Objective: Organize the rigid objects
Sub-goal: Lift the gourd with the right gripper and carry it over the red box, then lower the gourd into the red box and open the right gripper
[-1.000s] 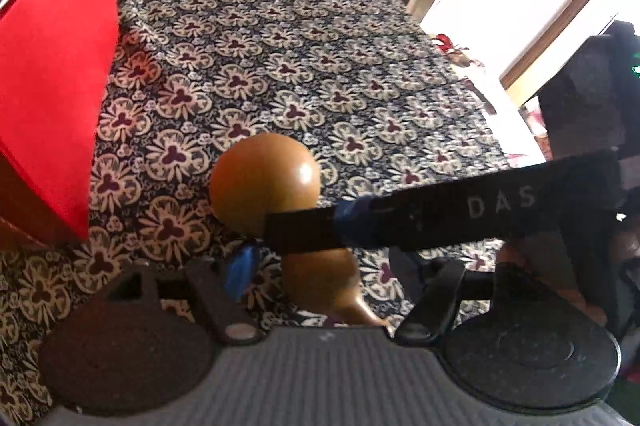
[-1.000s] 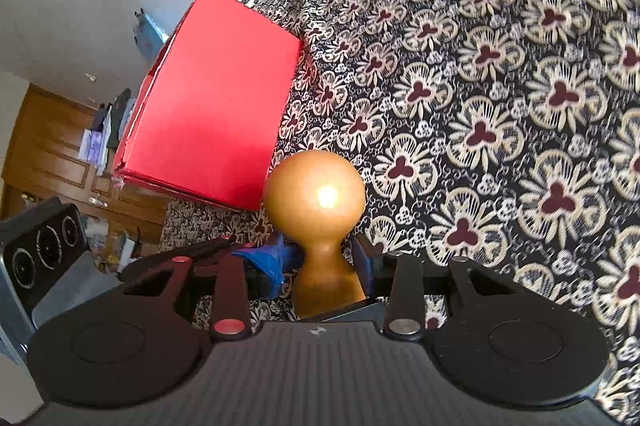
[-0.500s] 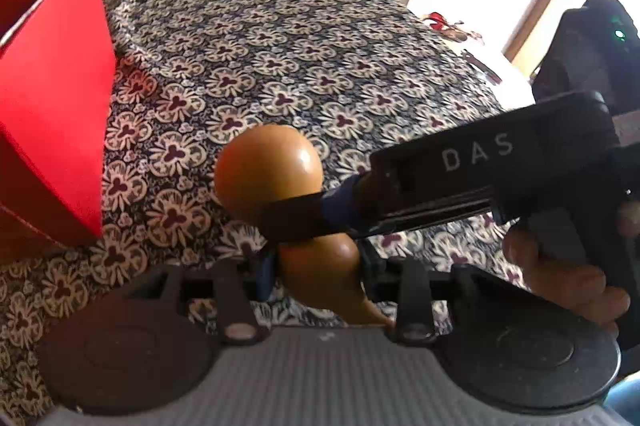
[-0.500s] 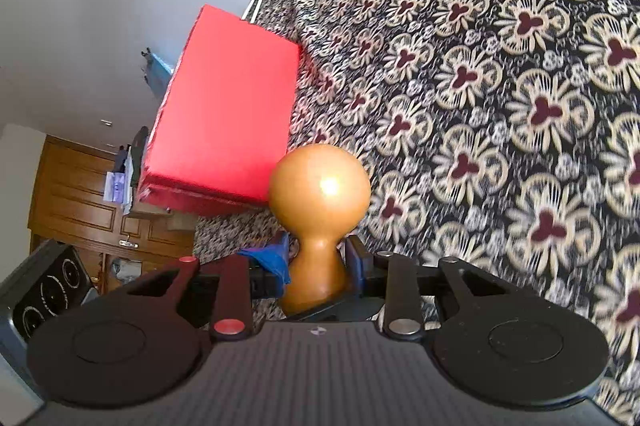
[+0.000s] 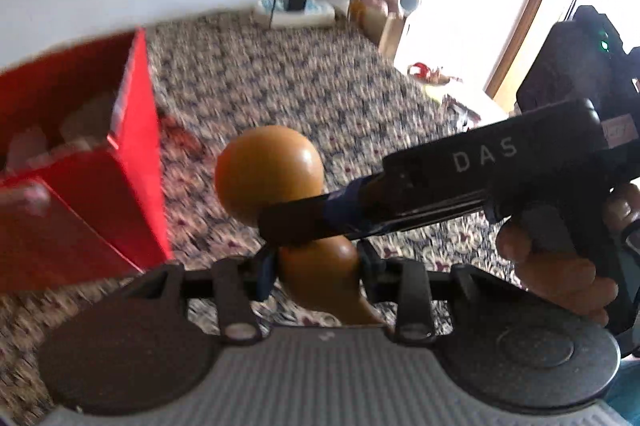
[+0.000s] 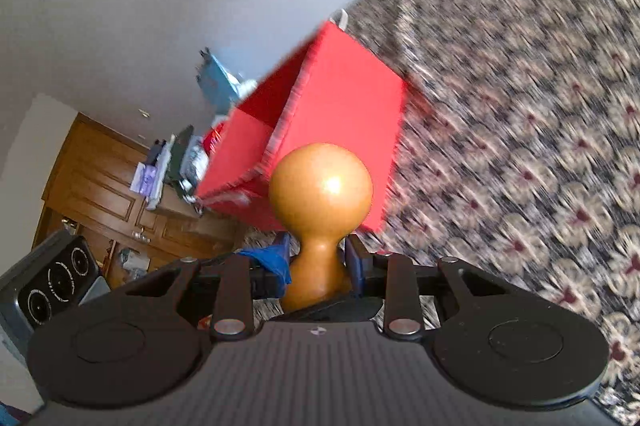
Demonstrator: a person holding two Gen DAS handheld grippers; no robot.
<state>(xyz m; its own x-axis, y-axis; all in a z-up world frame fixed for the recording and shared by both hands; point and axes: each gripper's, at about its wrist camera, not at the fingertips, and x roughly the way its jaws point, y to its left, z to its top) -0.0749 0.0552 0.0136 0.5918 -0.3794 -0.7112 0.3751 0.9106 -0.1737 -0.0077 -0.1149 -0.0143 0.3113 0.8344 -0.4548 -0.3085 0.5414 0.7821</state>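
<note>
Both grippers have lifted the brown gourd-shaped wooden piece [image 5: 267, 178] off the patterned cloth [image 5: 304, 82] since a second ago, when it still sat low over the flowers; the red box [image 5: 132, 162], then seen from its side, now shows its open top with pale shapes inside, too blurred to name.

From the left gripper [image 5: 318, 266], the piece stands straight ahead, its lower bulb clamped between the two blue-taped fingers [image 5: 264, 268], which press on either flank. Its round head rises beyond the fingertips. Crossing in front, from the right, comes the other gripper's black finger, lying against the narrow waist of the piece, with a hand [image 5: 560, 266] wrapped round that tool's grip. The red box lies ahead and to the left, apart from the piece.

From the right gripper [image 6: 318, 266], the same piece [image 6: 320, 186] fills the middle, its neck squeezed between blue-padded fingers [image 6: 354, 262], both touching it. The red box [image 6: 344, 114] sits directly beyond the round head, its open top tilted away to the left. Patterned cloth [image 6: 520, 106] spreads to the right, smeared by motion.
</note>
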